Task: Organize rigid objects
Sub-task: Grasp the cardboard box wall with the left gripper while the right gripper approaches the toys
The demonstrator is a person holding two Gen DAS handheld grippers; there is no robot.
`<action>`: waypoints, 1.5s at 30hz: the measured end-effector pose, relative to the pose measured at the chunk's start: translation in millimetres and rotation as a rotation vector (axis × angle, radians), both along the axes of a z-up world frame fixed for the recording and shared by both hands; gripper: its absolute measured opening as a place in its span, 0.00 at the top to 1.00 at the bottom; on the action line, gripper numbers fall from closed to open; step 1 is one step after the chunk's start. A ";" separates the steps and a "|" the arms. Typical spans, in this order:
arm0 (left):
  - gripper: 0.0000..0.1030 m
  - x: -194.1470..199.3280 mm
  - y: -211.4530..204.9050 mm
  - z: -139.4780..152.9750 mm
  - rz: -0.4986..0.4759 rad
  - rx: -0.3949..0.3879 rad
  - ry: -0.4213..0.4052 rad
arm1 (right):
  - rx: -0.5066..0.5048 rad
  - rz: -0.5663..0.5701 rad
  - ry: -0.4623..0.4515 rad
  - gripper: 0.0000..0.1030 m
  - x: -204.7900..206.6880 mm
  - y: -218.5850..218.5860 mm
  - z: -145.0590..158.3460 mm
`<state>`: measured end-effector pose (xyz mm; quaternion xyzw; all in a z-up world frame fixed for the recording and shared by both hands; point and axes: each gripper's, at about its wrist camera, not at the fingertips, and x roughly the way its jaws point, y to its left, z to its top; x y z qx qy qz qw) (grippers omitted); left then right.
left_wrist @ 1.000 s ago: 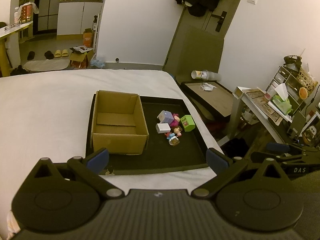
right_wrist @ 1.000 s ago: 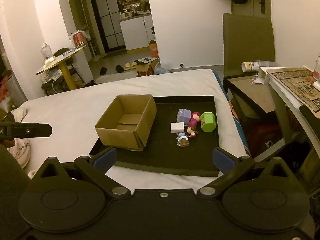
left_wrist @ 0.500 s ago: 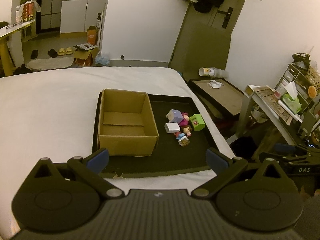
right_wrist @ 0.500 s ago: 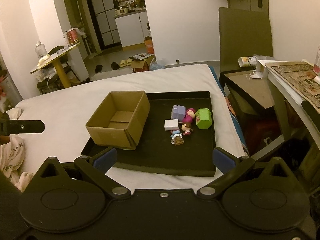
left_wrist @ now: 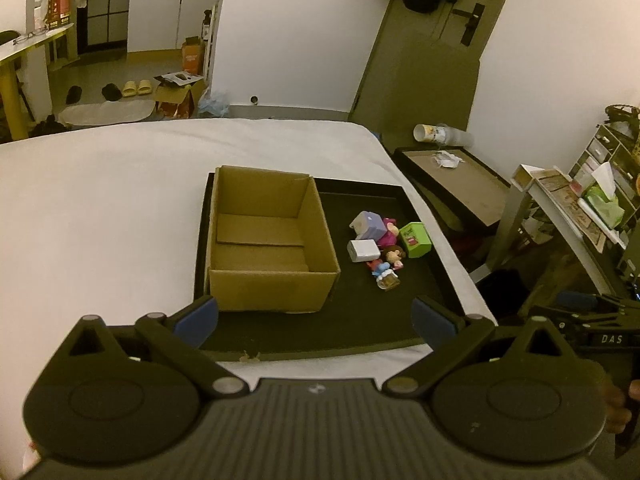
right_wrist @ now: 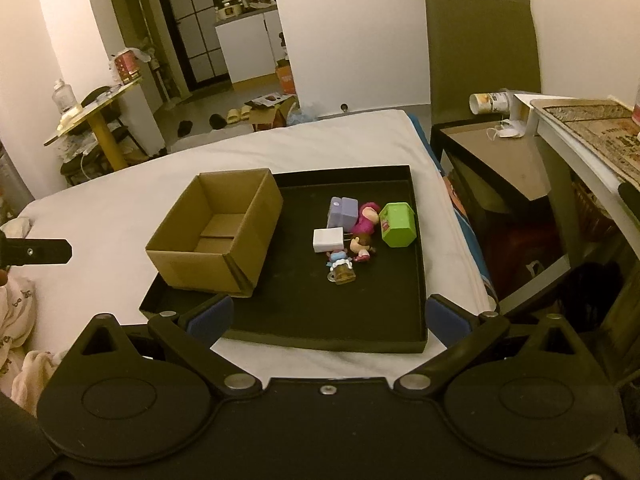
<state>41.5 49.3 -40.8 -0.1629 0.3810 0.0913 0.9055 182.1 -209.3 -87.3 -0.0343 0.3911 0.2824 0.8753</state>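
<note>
Left wrist view: left hand-held gripper [left_wrist: 315, 317] spread wide, holding nothing, above near edge of black tray [left_wrist: 360, 320] on bed [left_wrist: 100, 200], open cardboard box [left_wrist: 266, 240] on tray's left, small toys [left_wrist: 382, 242] clustered right of it, right wrist view: right hand-held gripper [right_wrist: 327, 318] wide, nothing held, green box [right_wrist: 396, 225] at cluster's right.

1. The right tongs [right_wrist: 327, 316] hang wide apart over the near edge of a black tray [right_wrist: 418, 280] on a white bed [right_wrist: 104, 208].
2. An open cardboard box [right_wrist: 218, 236] stands on the tray's left part.
3. To the box's right, a lilac box [right_wrist: 343, 208], white block [right_wrist: 328, 240], green box [right_wrist: 398, 225] and small figurines [right_wrist: 362, 236] cluster together.
</note>
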 end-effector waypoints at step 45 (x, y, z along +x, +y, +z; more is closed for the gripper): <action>0.57 94.5 84.9 -80.8 0.155 -0.055 0.156 | -0.115 0.056 0.106 0.28 86.3 60.9 -91.0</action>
